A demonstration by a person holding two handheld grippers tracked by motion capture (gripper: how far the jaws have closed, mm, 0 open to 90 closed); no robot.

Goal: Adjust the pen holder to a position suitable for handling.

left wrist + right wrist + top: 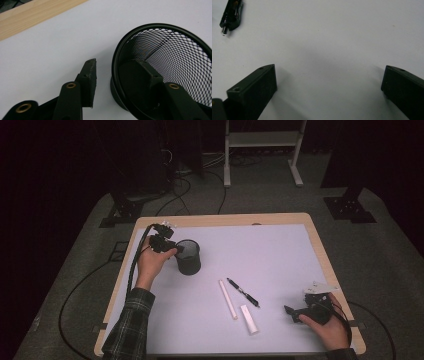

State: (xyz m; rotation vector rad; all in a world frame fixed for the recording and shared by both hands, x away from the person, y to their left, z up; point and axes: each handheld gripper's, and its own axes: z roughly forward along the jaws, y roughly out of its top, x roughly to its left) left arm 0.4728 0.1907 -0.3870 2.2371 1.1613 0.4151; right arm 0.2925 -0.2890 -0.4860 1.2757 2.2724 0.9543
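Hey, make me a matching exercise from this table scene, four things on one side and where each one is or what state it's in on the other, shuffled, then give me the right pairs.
Things:
1. black wire-mesh pen cup
2. black pen
3. long thin white stick
4. right tool

Places or states:
A. lying just left of the black pen
B. jaws wide open over bare table
C. rim between the left tool's jaws
D. lying between the white stick and the right tool

Pairs: 1-C, 2-D, 3-A, 4-B
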